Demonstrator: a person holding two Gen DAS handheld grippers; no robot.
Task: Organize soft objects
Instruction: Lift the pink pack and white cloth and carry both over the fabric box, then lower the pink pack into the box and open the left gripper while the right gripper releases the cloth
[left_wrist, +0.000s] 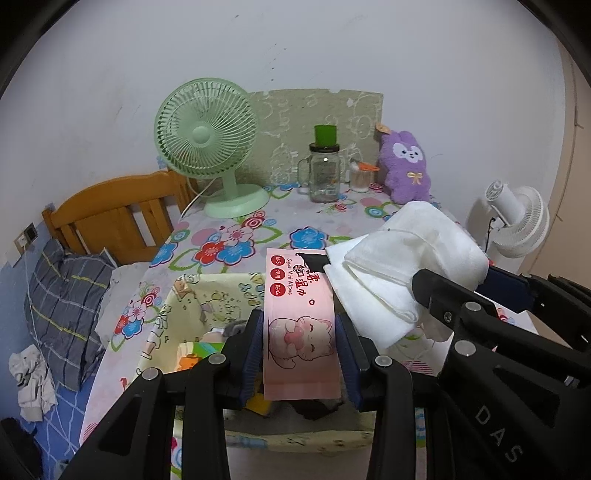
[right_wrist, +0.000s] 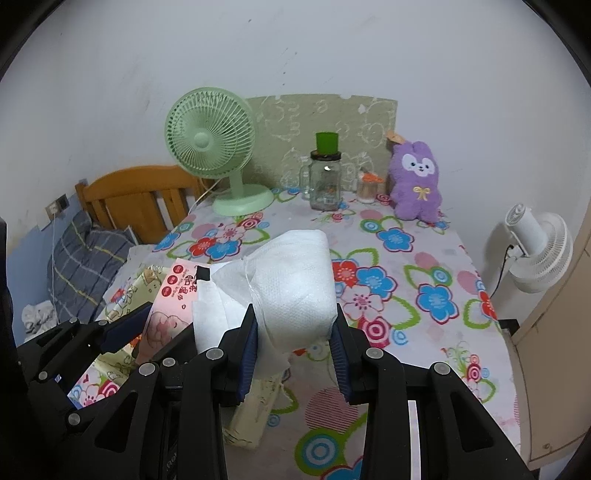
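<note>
Dim, perhaps overhead light; fisheye-warped edges.

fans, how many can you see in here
2. A green desk fan stands at the table's far left corner, beside the glass jar. A white fan stands off the table's right edge, near the wall. None appear hidden.

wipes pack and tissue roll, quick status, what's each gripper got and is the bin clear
Left gripper shut on pink wipes pack. Right gripper shut on white tissue roll. Fabric bin below, already holding items; path looks open.
</note>
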